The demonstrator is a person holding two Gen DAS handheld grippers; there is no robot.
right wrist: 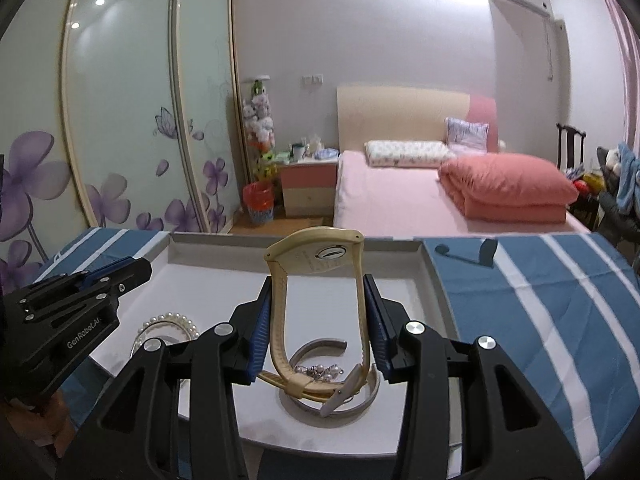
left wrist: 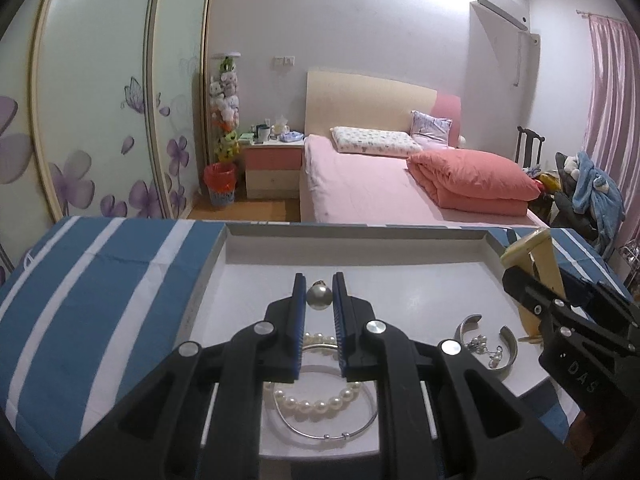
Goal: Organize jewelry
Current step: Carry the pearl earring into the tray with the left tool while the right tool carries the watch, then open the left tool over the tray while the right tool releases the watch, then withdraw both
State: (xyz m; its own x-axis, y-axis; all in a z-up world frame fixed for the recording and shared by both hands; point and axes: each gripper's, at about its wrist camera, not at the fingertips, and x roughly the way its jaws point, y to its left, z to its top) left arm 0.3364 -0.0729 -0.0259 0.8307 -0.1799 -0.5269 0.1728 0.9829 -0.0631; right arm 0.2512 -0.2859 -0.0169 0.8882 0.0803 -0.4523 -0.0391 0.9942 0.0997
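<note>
1. Two hand-held grippers work over a shallow white tray [left wrist: 420, 248] of jewelry set on a blue-and-white striped cloth [left wrist: 100, 280] in a bedroom.

2. The left gripper [left wrist: 319, 294] holds a large pearl ornament [left wrist: 319, 295] with a small metal cap between its blue-padded fingertips; the pads press close against both sides of the pearl, which sits lifted above the tray floor.

3. The right gripper [right wrist: 320, 312] is clamped on the looped strap of a cream wristwatch [right wrist: 316, 264], which stands upright with its case at the top and its buckled ends trailing down onto the tray (the pads press the strap from either side).

4. Beneath the left gripper lie a pearl bracelet [left wrist: 316, 402] and a thin silver bangle [left wrist: 332, 432], the bracelet resting inside the bangle's ring.

5. Under the watch strap sits an open silver cuff [right wrist: 320, 350], with a small cluster of pearl-and-metal pieces [right wrist: 320, 370] lying inside its curve; whether these are earrings or a chain is too small to tell.

6. Seen from the left wrist, the right gripper and the watch occupy the tray's right edge, while the cuff lies between the two tools.

7. Beyond the tray stand a pink bed [left wrist: 360, 184] with a folded coral quilt [left wrist: 472, 176], a pink-fronted nightstand [left wrist: 274, 164], a red-lined waste bin [left wrist: 219, 182] and wardrobe doors [left wrist: 100, 100] printed with purple flowers.
</note>
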